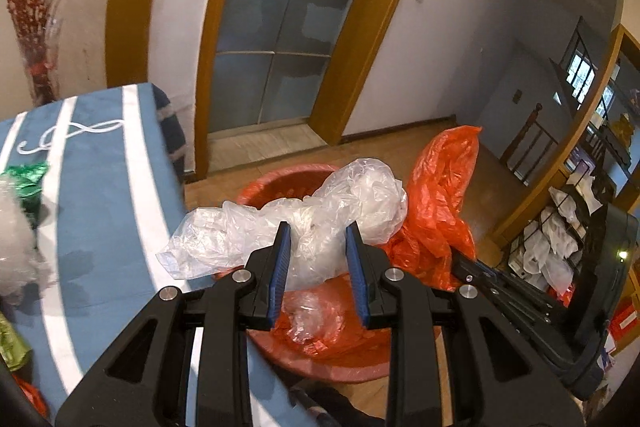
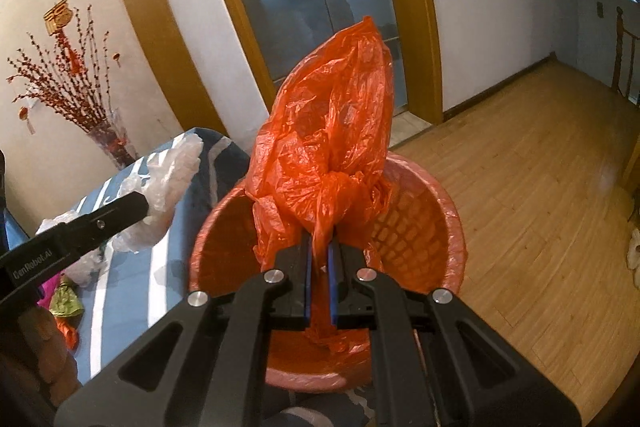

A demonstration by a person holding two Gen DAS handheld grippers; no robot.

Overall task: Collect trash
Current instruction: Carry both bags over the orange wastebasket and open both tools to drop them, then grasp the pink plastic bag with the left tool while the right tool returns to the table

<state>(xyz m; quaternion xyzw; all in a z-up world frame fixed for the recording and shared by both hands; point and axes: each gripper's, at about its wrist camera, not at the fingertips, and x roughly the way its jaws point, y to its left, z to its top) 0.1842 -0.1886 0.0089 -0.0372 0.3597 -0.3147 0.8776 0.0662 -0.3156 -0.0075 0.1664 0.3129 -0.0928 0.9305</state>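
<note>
My left gripper (image 1: 318,227) is shut on a crumpled clear plastic bag (image 1: 360,195), which bulges out past the blue pads above a red basket (image 1: 280,175). The basket is lined with thin red plastic and holds some clear film. My right gripper (image 2: 320,239) is shut on an orange-red plastic bag (image 2: 332,115) that stands up over the same basket (image 2: 440,227). In the left wrist view the orange bag (image 1: 444,195) hangs just right of the clear one. The right wrist view shows the left gripper (image 2: 132,205) with its clear bag (image 2: 172,171) over the table's edge.
A table with a blue and white striped cloth (image 1: 100,207) stands left of the basket, with a green wrapper (image 1: 28,179), white crumpled plastic (image 1: 12,251) and more wrappers (image 2: 66,301) on it. Behind are a vase of red branches (image 2: 108,139), a glass door and wooden floor (image 2: 520,207). A black rack (image 1: 560,239) stands at the right.
</note>
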